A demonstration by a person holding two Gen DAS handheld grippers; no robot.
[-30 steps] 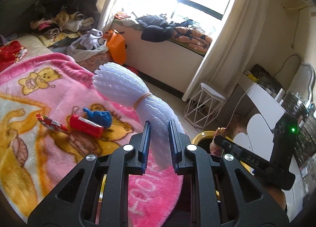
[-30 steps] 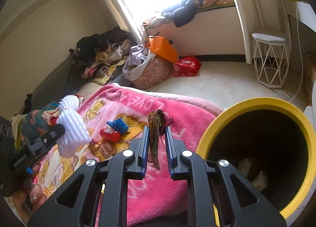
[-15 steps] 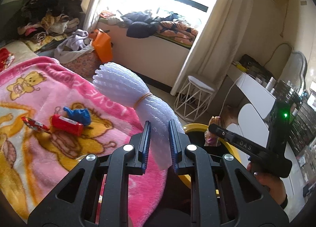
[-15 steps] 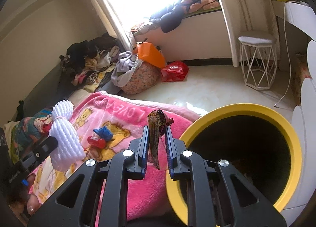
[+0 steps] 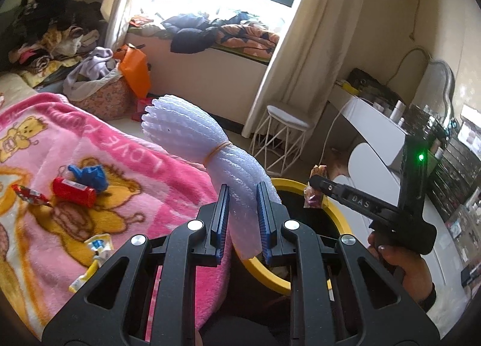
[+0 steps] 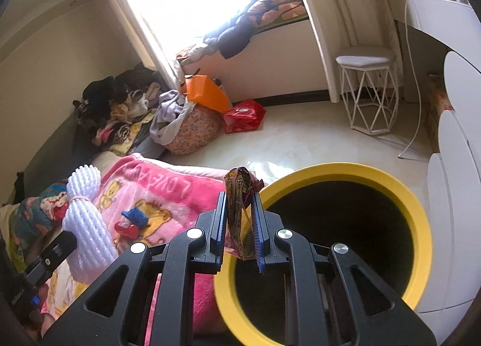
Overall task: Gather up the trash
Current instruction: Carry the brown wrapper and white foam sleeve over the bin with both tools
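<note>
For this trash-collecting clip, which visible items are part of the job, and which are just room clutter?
Part of the job:
- white foam netting in the left tongs
- crumpled wrapper in the right tongs
- yellow-rimmed bin
- red tube, blue scrap on the pink blanket

Clutter:
- white stool
- orange bag
- clothes pile

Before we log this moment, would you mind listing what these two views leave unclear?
- Bin contents: in the right wrist view the yellow-rimmed bin is black inside; its floor does not show.
- Snack wrapper: print too small to read; the right gripper covers its sides.
- Foam net bundle: in the left wrist view its lower end sits between the left gripper jaws.
- Small yellow packet on the blanket: label illegible.
</note>
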